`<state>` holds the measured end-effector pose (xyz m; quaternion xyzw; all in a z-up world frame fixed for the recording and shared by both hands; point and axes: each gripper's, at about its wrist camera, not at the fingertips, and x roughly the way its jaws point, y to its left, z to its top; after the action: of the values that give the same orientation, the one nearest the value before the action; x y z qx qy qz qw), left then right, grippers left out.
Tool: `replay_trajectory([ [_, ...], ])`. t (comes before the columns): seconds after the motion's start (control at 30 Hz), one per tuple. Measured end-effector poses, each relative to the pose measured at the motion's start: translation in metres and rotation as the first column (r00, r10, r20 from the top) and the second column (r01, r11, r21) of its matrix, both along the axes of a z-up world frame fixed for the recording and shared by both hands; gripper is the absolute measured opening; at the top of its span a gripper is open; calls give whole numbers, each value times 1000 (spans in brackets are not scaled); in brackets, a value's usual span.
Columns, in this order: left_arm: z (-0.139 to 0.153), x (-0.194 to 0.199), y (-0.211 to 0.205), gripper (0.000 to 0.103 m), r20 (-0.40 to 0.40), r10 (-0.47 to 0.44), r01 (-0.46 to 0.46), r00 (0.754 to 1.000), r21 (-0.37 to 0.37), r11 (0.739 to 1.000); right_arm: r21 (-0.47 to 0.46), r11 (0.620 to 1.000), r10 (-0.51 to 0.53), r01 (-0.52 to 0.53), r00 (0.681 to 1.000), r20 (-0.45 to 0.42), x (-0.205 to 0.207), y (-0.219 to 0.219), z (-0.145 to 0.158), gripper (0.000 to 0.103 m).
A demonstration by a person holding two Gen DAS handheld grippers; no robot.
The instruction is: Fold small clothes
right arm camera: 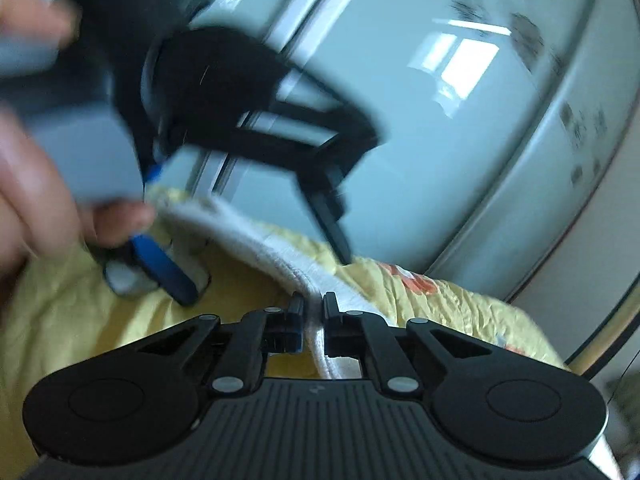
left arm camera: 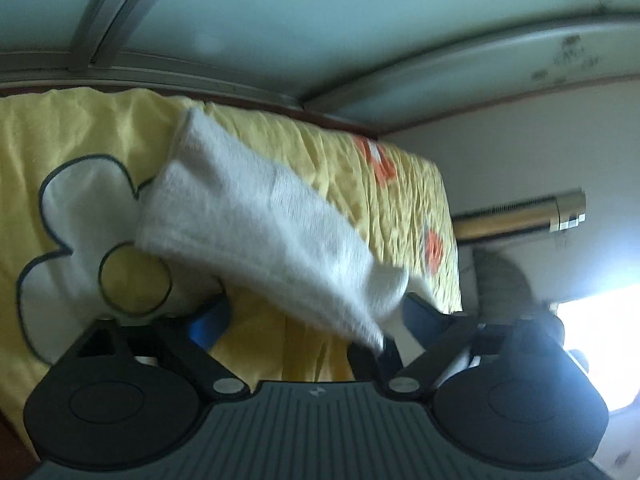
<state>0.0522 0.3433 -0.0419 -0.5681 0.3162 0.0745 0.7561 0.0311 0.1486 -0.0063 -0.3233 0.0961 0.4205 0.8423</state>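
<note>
A white sock [left arm camera: 256,220] stretches in the air over a yellow bedspread [left arm camera: 80,132] printed with a white flower. In the left wrist view it runs slantwise between the wide-apart fingers of my left gripper [left arm camera: 314,316] and drapes over the right finger; the pads do not press it, so this gripper is open. In the right wrist view my right gripper [right arm camera: 313,304] is shut on the sock's [right arm camera: 280,256] folded edge. The left gripper [right arm camera: 266,276] shows there from the side, blurred, one blue-padded finger [right arm camera: 168,268] below the sock and one above.
A hand [right arm camera: 24,200] holds the left gripper at the left. Pale sliding wardrobe doors [left arm camera: 280,20] stand behind the bed. A metal bar [left arm camera: 520,212] and a bright window [left arm camera: 592,320] lie to the right. The bedspread [right arm camera: 440,292] ends near the doors.
</note>
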Motion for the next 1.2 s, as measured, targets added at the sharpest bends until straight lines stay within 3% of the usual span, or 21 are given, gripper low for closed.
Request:
replay_trajectory([
  [0.13,-7,11,2,43,-14,37,-38,999,-45,998,-5,1000,15,-15,1000,8,-7,-7,1,10],
  [0.23,-11,15,0,20,-42,67,-69,997,-32,997,-15,1000,18,-18,1000,-2,-5,-5,-5,11],
  [0.3,-11,18,-1,11,-60,74,-74,995,13,997,-9,1000,11,-11,999,-34,-3,-10,-6,12],
  [0.37,-9,20,-2,10,-64,65,-60,996,80,995,35,999,-1,4,997,-77,-3,-19,2,12],
  [0.43,-3,23,-3,9,-69,50,-39,996,158,987,108,993,-35,49,991,-126,5,-41,16,19],
  [0.5,8,27,-4,9,-66,45,-27,997,254,967,178,975,-100,133,978,-181,22,-66,27,43],
  [0.53,16,29,-4,9,-61,50,-29,997,311,950,206,961,-138,182,968,-212,32,-80,31,47],
  [0.6,33,35,-5,9,-41,67,-43,997,429,902,214,931,-234,295,934,-271,55,-104,31,52],
  [0.67,51,44,-7,9,-34,84,-52,996,550,833,161,905,-332,394,891,-311,74,-124,22,52],
  [0.73,68,55,-12,9,-26,98,-57,995,659,750,101,880,-411,465,850,-330,82,-142,12,52],
  [0.83,91,73,-26,9,7,103,-69,995,791,608,70,860,-460,506,826,-325,79,-167,1,54],
  [0.9,104,87,-35,9,27,96,-75,995,840,538,66,845,-486,530,814,-319,74,-182,-2,61],
  [1.0,125,109,-49,9,62,75,-90,995,876,474,38,829,-514,558,787,-341,68,-204,-9,68],
  [1.13,150,129,-88,9,127,19,-126,992,939,318,39,827,-508,561,776,-374,60,-222,-15,71],
  [1.2,159,137,-111,9,147,-31,-132,989,950,282,62,822,-507,567,776,-376,54,-228,-13,74],
])
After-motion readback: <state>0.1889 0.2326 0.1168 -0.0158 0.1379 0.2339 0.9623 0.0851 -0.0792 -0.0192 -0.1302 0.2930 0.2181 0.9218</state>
